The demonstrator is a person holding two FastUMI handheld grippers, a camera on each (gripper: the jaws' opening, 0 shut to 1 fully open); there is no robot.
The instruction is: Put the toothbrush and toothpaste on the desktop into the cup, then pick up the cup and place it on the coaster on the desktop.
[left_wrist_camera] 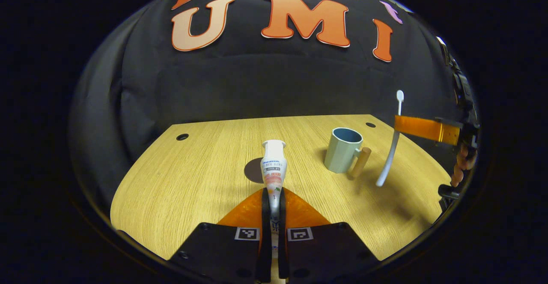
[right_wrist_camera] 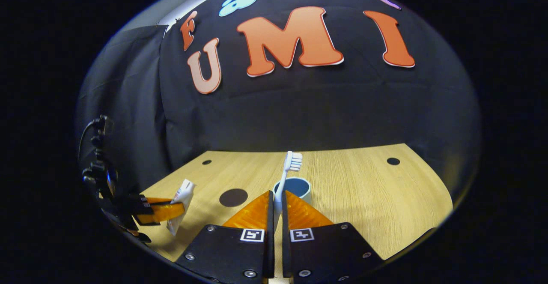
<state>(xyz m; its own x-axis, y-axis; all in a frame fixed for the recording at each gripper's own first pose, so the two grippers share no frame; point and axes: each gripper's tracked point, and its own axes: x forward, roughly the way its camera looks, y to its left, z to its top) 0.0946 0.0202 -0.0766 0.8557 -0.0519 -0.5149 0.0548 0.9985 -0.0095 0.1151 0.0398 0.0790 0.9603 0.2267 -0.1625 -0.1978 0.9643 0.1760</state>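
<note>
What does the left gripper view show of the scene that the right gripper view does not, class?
Left gripper view: the cup's wooden handle and the toothbrush side-on. Right gripper view: the toothbrush's bristles. Both: cup, dark coaster, toothpaste clamped in the left gripper, toothbrush clamped in the right gripper.

We see a light wooden desktop [left_wrist_camera: 192, 181] with small dark round holes [left_wrist_camera: 182, 137] near its far corners. Behind the desktop hangs a black cloth wall [right_wrist_camera: 299, 112], creased, folding around the desktop's left side.
</note>
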